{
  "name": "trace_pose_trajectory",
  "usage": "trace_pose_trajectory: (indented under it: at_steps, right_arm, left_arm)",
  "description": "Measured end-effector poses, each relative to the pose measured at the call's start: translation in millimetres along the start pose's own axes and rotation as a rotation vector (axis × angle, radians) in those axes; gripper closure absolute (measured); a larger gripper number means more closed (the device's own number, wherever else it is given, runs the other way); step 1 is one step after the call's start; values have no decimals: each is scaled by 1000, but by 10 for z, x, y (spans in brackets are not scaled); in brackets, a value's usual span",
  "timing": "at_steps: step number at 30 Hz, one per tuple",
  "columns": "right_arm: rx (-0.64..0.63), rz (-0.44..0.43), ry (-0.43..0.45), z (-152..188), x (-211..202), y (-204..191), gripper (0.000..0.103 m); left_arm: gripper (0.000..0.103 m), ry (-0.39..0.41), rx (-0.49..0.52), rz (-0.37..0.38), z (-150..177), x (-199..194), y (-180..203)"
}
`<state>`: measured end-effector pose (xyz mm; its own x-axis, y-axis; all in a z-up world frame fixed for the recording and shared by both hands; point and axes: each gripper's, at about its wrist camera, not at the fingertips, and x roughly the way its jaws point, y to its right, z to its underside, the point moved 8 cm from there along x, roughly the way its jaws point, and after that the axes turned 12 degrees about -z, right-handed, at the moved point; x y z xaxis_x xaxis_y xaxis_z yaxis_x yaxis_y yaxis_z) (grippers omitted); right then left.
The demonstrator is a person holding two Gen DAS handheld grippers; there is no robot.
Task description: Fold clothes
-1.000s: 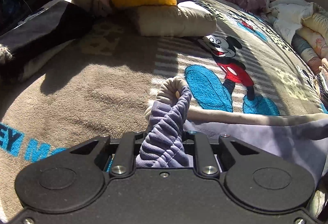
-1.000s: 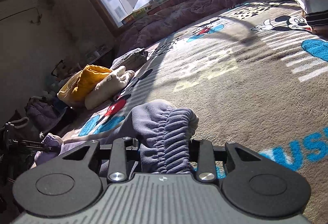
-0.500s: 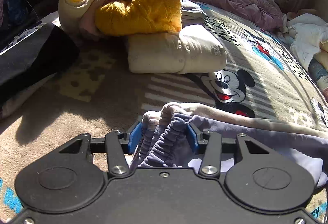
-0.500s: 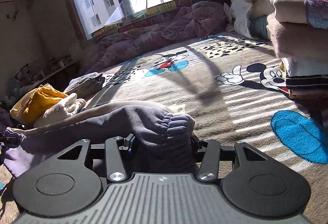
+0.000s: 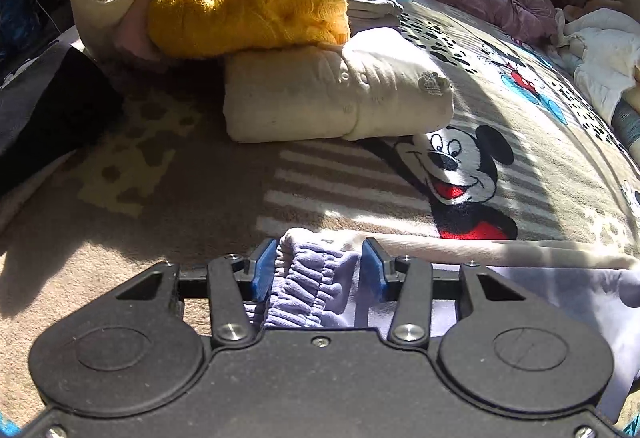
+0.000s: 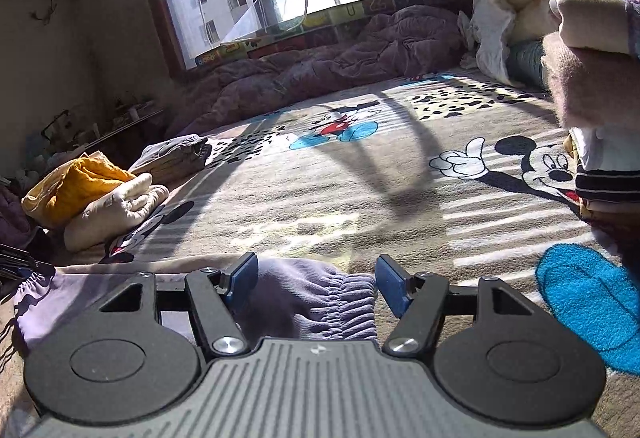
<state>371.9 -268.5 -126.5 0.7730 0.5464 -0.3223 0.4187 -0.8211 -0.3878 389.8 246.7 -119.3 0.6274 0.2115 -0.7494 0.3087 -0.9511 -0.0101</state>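
The soft, limp purple garment (image 5: pixel 316 286) lies spread on the bed's blanket (image 5: pixel 200 205), its ribbed elastic ends between the spread jaws of the left hand-held gripper (image 5: pixel 318 274) and right hand-held gripper (image 6: pixel 316 280), the firmest places to pinch.

We see purple pants (image 5: pixel 308 290) with a cream edge. The blanket (image 5: pixel 200 205) is tan with grey stripes, black spots, blue patches and a black, white and red cartoon mouse (image 5: pixel 460 173). A yellow sweater (image 5: pixel 248 9) sits on a cream bundle (image 5: pixel 336 97). Our pads (image 6: pixel 242 274) are blue.
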Motion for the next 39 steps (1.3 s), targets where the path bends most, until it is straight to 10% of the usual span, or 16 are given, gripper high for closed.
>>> trace_pose_trajectory:
  at_steps: [2,6,13,16,18,22,25,27,28,39]
  right_arm:
    - [-4,-26,-18,26,40,-15,76]
    - [-15,-41,24,-14,-54,-74,100]
    - [-23,-44,95,-69,-447,-166,101]
    - [-35,-2,72,-76,-390,-147,80]
    - [-8,-18,68,-103,-296,-163,22]
    - [-60,-9,2,17,-7,-239,23]
    - [-89,22,-51,155,119,-196,42]
    - [-36,-6,-15,133,36,-149,93]
    - [-17,-20,-6,126,-10,-133,98]
    - [-79,-2,22,365,-985,-530,99]
  left_arm:
    - [77,16,27,-15,-2,-24,57]
    - [78,112,52,-36,-38,-295,115]
    - [78,305,80,82,-73,-1172,185]
    - [78,361,150,127,43,-1540,271]
    - [78,401,207,168,179,-1817,346]
    - [78,467,362,233,631,-2335,476]
    - [79,483,474,249,1064,-2608,469]
    - [79,475,518,241,1294,-2655,401]
    - [79,468,534,231,1383,-2647,362]
    - [79,443,618,-4,1943,-2242,-179]
